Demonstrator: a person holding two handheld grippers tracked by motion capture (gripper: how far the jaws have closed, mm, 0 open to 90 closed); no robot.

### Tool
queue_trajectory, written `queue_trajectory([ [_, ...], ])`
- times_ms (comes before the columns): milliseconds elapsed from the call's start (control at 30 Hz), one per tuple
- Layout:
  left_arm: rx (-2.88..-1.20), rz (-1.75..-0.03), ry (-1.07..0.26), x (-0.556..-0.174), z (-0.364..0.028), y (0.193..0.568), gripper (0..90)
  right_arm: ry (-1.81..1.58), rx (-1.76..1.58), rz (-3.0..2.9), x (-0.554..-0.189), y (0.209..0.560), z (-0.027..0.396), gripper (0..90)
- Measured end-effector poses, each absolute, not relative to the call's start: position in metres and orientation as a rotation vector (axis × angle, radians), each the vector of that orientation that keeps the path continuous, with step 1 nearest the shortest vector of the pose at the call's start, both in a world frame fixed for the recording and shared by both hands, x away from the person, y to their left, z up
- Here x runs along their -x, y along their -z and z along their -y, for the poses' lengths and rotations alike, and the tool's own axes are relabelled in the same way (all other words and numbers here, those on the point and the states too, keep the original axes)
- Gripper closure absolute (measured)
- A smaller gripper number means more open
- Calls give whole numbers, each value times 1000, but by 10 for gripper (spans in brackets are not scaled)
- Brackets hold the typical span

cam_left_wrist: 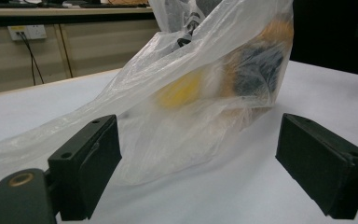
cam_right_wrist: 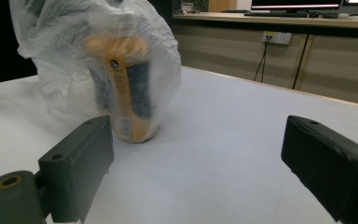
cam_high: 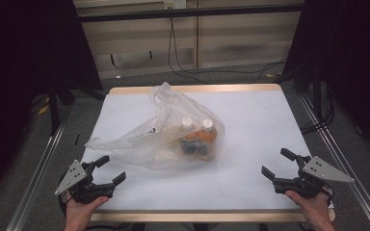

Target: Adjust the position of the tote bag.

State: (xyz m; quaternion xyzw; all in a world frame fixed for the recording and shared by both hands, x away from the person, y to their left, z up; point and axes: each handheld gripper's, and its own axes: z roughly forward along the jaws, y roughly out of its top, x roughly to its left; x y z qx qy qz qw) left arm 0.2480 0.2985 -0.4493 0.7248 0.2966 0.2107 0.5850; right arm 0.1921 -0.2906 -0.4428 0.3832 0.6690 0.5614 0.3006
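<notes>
Lab: dark curtains (cam_high: 24, 57), monitors (cam_right_wrist: 296, 4), floor cables (cam_high: 212, 72).

Your work surface is a rectangular table (cam_high: 250, 125) with a white top and light wooden edging. Lying directly on it: one crumpled translucent plastic bag (cam_high: 173, 132), orange and yellow bottles showing through it. It sits ahead of your left claw (cam_high: 108, 169), its loose flat tail near those jaws, and well apart from your right claw (cam_high: 278, 164), ahead and to its left.

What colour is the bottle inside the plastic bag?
Orange-yellow with a dark panel; the bottle shows best in the right gripper view.
</notes>
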Motion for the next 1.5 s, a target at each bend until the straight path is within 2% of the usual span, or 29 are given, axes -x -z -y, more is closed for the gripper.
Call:
queue_trajectory([
  [167,-1713,-678,-492,-247,-295,447,165,-1469,-1013,-1803,-194,444,288,84],
  [233,-1735,-673,-481,-248,-297,447,226,-1471,-1010,-1833,-197,446,288,84],
  [267,-1741,-677,-472,-249,-297,447,227,-1460,-1008,-1846,-198,447,287,87],
  [700,-1751,-666,-404,-249,-288,432,335,-1474,-976,-1926,-203,447,277,162],
  [767,-1742,-670,-368,-253,-285,426,372,-1470,-970,-1948,-204,448,274,164],
  [1000,-1777,-632,-320,-263,-271,414,409,-1463,-974,-1971,-206,448,272,198],
  [1233,-1747,-605,-326,-275,-264,395,480,-1458,-972,-1997,-207,448,271,210],
  [1500,-1744,-604,-341,-295,-258,382,519,-1461,-967,-2010,-208,449,269,210],
])
